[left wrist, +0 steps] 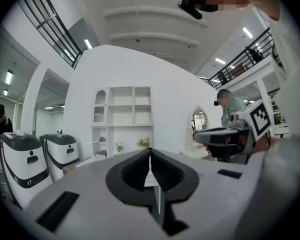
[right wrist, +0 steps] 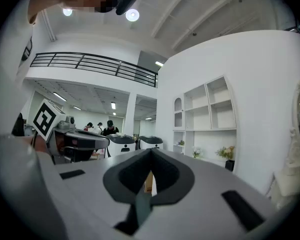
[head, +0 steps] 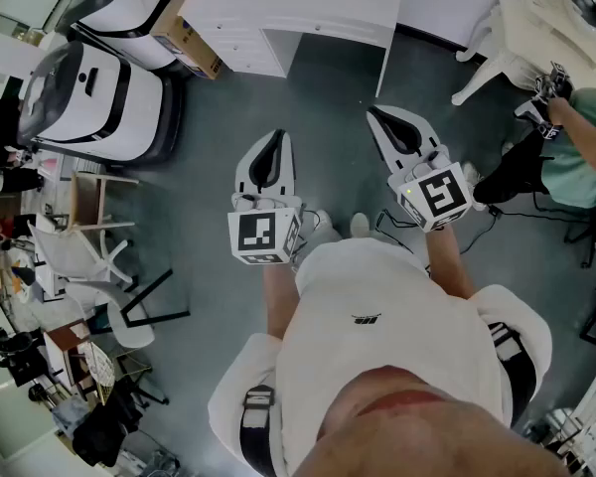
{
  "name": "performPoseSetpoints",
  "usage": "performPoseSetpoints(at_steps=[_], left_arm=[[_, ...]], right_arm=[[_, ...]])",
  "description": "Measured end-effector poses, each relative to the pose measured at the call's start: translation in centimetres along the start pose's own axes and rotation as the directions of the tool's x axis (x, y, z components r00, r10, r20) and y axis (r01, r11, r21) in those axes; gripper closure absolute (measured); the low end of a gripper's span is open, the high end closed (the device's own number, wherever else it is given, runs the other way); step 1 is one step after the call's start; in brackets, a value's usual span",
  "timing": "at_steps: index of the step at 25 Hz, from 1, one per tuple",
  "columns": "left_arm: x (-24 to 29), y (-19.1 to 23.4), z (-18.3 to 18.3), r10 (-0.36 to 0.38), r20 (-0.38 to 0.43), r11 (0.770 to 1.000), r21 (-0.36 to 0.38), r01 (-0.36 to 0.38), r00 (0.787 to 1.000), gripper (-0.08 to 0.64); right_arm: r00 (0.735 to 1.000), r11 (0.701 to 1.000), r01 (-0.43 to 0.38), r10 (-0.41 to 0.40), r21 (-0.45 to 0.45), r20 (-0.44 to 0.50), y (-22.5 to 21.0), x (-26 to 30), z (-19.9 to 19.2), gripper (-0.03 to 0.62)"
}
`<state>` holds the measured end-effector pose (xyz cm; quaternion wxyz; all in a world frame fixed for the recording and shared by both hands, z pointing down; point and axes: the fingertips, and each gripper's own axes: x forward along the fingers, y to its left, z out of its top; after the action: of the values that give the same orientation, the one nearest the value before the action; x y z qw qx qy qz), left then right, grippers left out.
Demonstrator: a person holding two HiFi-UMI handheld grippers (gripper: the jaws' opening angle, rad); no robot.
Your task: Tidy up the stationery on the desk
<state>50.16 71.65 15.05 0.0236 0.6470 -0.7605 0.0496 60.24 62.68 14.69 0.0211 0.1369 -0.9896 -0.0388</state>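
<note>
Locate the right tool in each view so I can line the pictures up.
Head view: right tool, right of centre, pointing up-frame.
Left gripper view: far right, mid-height.
Right gripper view: the tool itself, bottom centre, jaws shut.
Shared landmark: white-and-black machines, in all three.
</note>
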Motion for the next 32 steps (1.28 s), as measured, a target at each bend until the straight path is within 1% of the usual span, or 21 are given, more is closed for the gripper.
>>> performPoseSetpoints(at_steps=[5, 9, 15, 20, 25, 32], left_arm=[[0.8, -1.1, -0.3, -0.001, 0.002, 1.000, 0.002, 0.001, 1.000, 0.560], [2.2, -0.5, -0.7, 0.005, 0.005, 1.000, -0.005, -0.005, 1.000, 0.560], [5.4, 1.2, -1.5, 0.015, 0.009, 1.000, -0.015, -0.014, 1.000, 0.560], [8.8, 3.5, -1.9, 0.019, 0.005, 1.000, -0.010, -0.019, 1.000, 0.560], [12.8, 6.9, -2.2, 0.023, -0.008, 1.000, -0.015, -0.023, 1.000, 0.560], [19.3, 12.1, -2.9, 0.006, -0.036, 1.000, -0.028, -0.007, 0.999, 0.560]], right_arm=[[1.000, 1.000, 0.010, -0.010, 0.025, 0.009, -1.0, -0.3, -0.7, 0.595], [1.000, 0.999, 0.029, -0.029, 0.021, -0.012, -1.9, 1.1, -1.7, 0.595], [1.000, 1.000, 0.008, -0.008, 0.007, -0.027, -3.4, 4.5, -3.0, 0.595], [0.999, 1.000, 0.008, -0.008, -0.002, -0.037, -5.5, 8.6, -3.8, 0.594], [0.999, 1.000, 0.008, -0.008, -0.005, -0.044, -7.5, 13.3, -4.0, 0.594], [0.998, 1.000, 0.008, -0.007, 0.012, -0.068, -10.8, 20.7, -5.0, 0.594]])
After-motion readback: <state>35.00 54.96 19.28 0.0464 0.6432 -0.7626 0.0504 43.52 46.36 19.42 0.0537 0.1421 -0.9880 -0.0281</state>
